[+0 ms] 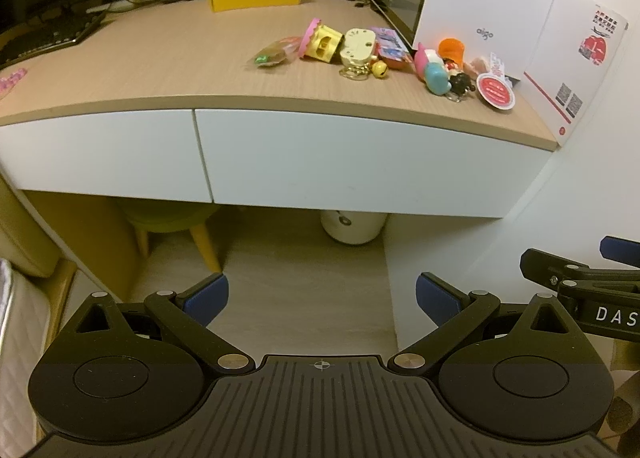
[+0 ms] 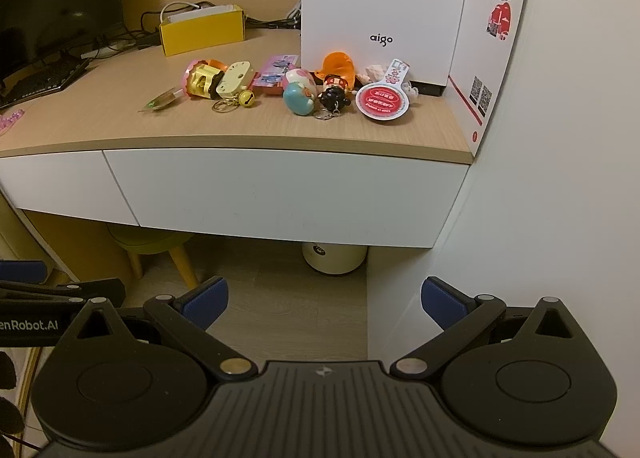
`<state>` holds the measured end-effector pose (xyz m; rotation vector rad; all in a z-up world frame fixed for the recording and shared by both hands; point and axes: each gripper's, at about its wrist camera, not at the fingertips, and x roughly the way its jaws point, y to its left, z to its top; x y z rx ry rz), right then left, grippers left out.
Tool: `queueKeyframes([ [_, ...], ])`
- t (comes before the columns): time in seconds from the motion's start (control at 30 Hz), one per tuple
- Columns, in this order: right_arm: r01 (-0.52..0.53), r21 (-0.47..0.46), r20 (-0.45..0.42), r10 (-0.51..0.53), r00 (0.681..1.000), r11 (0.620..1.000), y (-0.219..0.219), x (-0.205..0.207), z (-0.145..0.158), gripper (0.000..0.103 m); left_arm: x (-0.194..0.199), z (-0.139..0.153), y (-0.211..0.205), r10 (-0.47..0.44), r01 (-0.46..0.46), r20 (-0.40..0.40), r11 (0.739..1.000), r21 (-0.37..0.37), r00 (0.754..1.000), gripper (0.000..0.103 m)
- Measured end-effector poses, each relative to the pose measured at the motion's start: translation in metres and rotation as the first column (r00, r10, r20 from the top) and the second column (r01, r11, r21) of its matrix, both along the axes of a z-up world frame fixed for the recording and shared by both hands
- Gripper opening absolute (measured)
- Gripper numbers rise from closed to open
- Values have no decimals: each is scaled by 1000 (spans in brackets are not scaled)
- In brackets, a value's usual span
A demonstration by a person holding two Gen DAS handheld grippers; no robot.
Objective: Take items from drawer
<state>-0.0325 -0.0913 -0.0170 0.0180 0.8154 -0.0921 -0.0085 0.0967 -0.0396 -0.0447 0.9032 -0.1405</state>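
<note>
A light wood-grain desktop point(image 1: 152, 70) is seen fixed above 2 flat white fronts point(image 2: 260, 194), and it is butted against a plain white wall point(image 2: 560, 178) on the right. Pale wood-look plank flooring point(image 1: 304, 298) is visible below. A green-seated stool with yellow wooden legs point(image 1: 176, 226) is tucked under the desk, and a small cream cylindrical bin point(image 2: 334, 258) is placed near the wall. The room is lit dimly and warmly.

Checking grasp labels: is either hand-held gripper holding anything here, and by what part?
Nothing is held. The left hand-held gripper and the right hand-held gripper are both open and empty, short of the closed drawer.
</note>
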Motion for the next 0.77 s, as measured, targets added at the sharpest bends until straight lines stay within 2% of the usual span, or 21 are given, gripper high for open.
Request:
queueKeyframes([
  [0.07, 2, 7, -5, -2, 1000, 1000, -1, 0, -1, 103, 0, -1, 0, -11, 11, -5, 1000, 0, 1000, 101],
  [0.1, 1, 12, -7, -1, 1000, 1000, -1, 0, -1, 103, 1, -1, -1, -22, 22, -4, 1000, 2, 1000, 92],
  [0.13, 1, 13, -7, -1, 1000, 1000, -1, 1, -1, 103, 1, 0, -1, -35, 35, -1, 999, 0, 999, 68],
  [0.17, 6, 11, -5, -6, 1000, 1000, -1, 1, 0, 103, 1, 1, -1, -46, 46, 4, 999, -6, 999, 54],
  [0.2, 12, 9, 0, -12, 1000, 1000, -2, 0, 0, 103, 3, 1, -2, -49, 49, 9, 999, -2, 999, 36],
  [0.27, 27, 16, 4, -27, 1000, 1000, -4, 1, 1, 103, 3, 3, -3, -70, 70, 42, 998, -4, 997, 26],
  [0.3, 39, 25, 7, -39, 999, 999, -7, 1, 2, 103, 3, 4, -1, -85, 87, 60, 996, -28, 995, 20],
  [0.37, 63, 48, 13, -64, 998, 997, -12, 1, 5, 103, 3, 4, 4, -79, 87, 80, 990, -108, 994, 19],
  [0.47, 90, 79, 22, -92, 996, 993, -19, 1, 9, 103, 9, -3, 11, -27, 31, 20, 979, -202, 999, 18],
  [0.6, 93, 130, 8, -94, 995, 987, -20, 0, 10, 103, 25, -16, 13, -47, 42, -19, 978, -205, 999, 18],
  [0.7, 56, 162, -9, -56, 998, 985, -11, -1, 14, 103, 35, -16, 31, -2, 2, 1, 972, -234, 1000, 18],
  [0.77, 18, 156, 9, -19, 1000, 988, 1, -5, 23, 103, 42, -12, 48, 27, -20, 36, 983, -185, 999, 18],
])
